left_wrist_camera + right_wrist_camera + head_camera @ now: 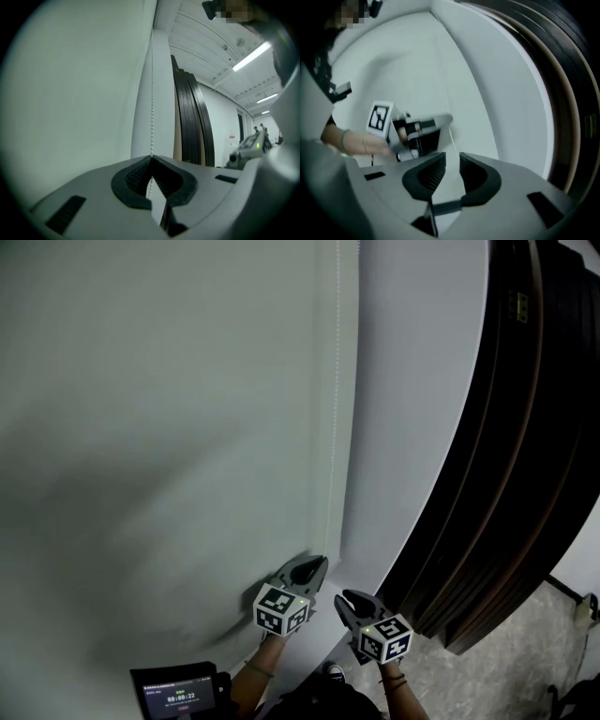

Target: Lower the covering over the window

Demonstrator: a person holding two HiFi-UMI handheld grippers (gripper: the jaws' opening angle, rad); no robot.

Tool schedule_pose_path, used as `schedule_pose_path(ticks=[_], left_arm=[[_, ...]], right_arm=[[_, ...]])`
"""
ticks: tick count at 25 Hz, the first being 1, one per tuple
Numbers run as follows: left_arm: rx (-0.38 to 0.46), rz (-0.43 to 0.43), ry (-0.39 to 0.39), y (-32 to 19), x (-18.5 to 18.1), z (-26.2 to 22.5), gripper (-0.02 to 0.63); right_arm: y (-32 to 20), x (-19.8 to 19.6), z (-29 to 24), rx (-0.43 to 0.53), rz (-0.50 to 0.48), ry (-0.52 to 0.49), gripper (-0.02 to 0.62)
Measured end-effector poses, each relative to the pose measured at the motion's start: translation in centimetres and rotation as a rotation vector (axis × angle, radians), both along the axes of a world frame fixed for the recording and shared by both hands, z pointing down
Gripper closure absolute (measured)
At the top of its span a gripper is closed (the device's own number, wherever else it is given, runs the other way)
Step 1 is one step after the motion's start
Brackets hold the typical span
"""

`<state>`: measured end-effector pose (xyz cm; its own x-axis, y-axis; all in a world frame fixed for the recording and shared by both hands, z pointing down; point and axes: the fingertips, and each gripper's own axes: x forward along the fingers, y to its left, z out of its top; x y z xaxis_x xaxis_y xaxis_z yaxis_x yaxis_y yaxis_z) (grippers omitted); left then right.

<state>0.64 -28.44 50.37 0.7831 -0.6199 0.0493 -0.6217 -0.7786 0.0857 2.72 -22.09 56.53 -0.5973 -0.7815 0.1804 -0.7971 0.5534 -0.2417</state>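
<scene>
A: Where the bead chain [332, 427] hangs down the right edge of the blind [169, 427], by what is it held?

B: It is clamped by the left gripper [321, 562]. In the left gripper view the jaws are seen closed together on the chain, which rises straight up from the pinch.

A: And how is the blind placed against that gripper?

B: The pale sheet is spread to its left and above it, so that most of the head view is filled. The gripper is set low at the sheet's right edge, beside the bare wall [403, 381].

A: Is anything held by the right gripper [345, 599]?

B: Nothing is pressed. Its jaws are parted by a narrow gap, and it is found just beside the left one, lower and to the right. A faint stretch of chain is seen beyond the gap — whether it passes between the pads cannot be told.
</scene>
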Motion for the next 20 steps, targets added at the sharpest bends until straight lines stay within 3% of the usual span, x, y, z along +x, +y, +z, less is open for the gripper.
schedule_pose_path(ticks=[5,9,16,18,20], left_arm=[[-0.001,0.019,0.011,0.3,0.8,-0.2,0.601],[0.000,0.024,0.019,0.3,0.7,0.3,0.601],[-0.003,0.024,0.018,0.6,1.5,0.0,0.603],[-0.012,0.025,0.012,0.9,1.9,0.0,0.603],[-0.045,0.034,-0.027,1.1,2.2,1.2,0.603]], right_arm=[[-2.6,-1.3,-18.5,0.353,-0.059,-0.022,0.495],[-4.5,-1.8,-27.9,0.523,-0.031,-0.008,0.495],[-8.4,-2.5,-33.7,0.578,-0.026,0.086,0.497],[-8.4,-2.3,-33.6,0.572,-0.016,0.081,0.565],[-8.3,-2.0,-32.5,0.545,-0.010,0.054,0.575]])
